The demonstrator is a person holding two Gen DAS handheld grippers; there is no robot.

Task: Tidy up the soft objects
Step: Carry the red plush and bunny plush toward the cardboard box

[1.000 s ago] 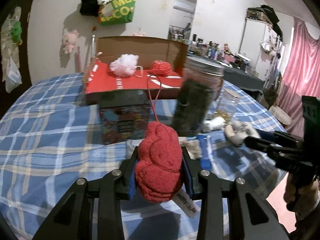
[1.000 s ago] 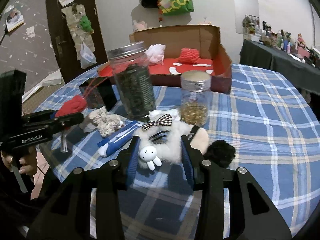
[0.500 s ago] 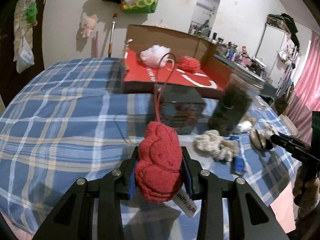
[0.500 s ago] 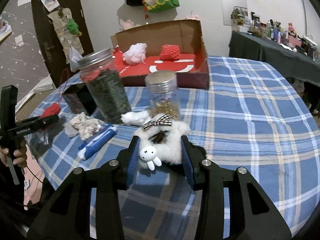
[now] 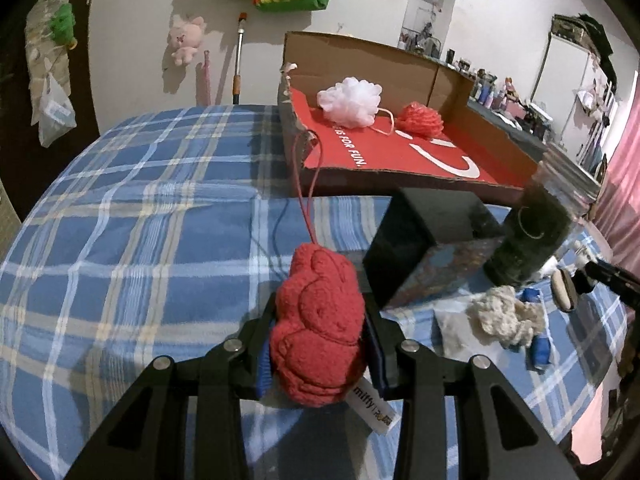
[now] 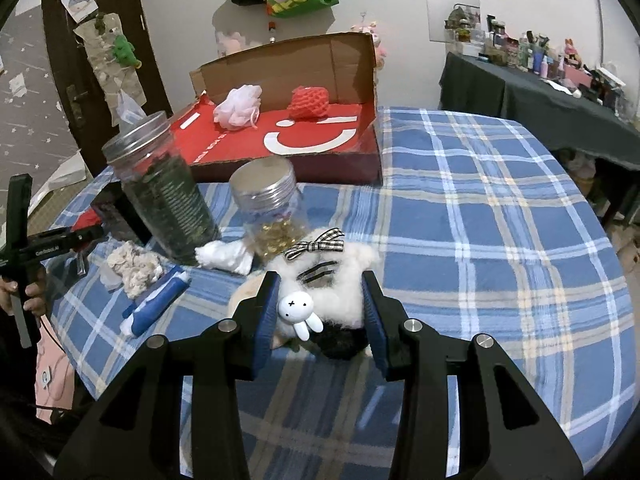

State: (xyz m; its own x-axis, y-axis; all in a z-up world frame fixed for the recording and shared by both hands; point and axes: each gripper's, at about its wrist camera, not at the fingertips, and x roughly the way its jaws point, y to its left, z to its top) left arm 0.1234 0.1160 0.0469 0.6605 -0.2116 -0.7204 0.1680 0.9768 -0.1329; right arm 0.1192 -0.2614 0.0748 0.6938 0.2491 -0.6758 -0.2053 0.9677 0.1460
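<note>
My left gripper (image 5: 318, 336) is shut on a red plush toy (image 5: 318, 320) with a red loop cord, held above the blue plaid table. My right gripper (image 6: 320, 308) is shut on a white fluffy toy (image 6: 340, 288) with a checked bow and a small white rabbit charm. At the back stands an open red cardboard box (image 5: 400, 156) (image 6: 304, 148) holding a white mesh puff (image 5: 350, 100) (image 6: 238, 106) and a red mesh puff (image 5: 420, 120) (image 6: 310, 102). A cream tuft (image 5: 506, 316) (image 6: 134, 266) lies on the table. The left gripper shows at the left edge of the right wrist view.
A tall jar of dark leaves (image 6: 164, 196) (image 5: 532, 236), a small jar of gold bits (image 6: 272, 208), a black box (image 5: 428, 240), a blue-and-white tube (image 6: 156, 304) and a white wad (image 6: 224, 256) crowd the table's middle. A black pompom (image 6: 340, 340) lies under my right gripper.
Both grippers have carried their toys sideways over the table. In the left wrist view the red box and black box have slid right and grown; in the right wrist view the jars have shifted.
</note>
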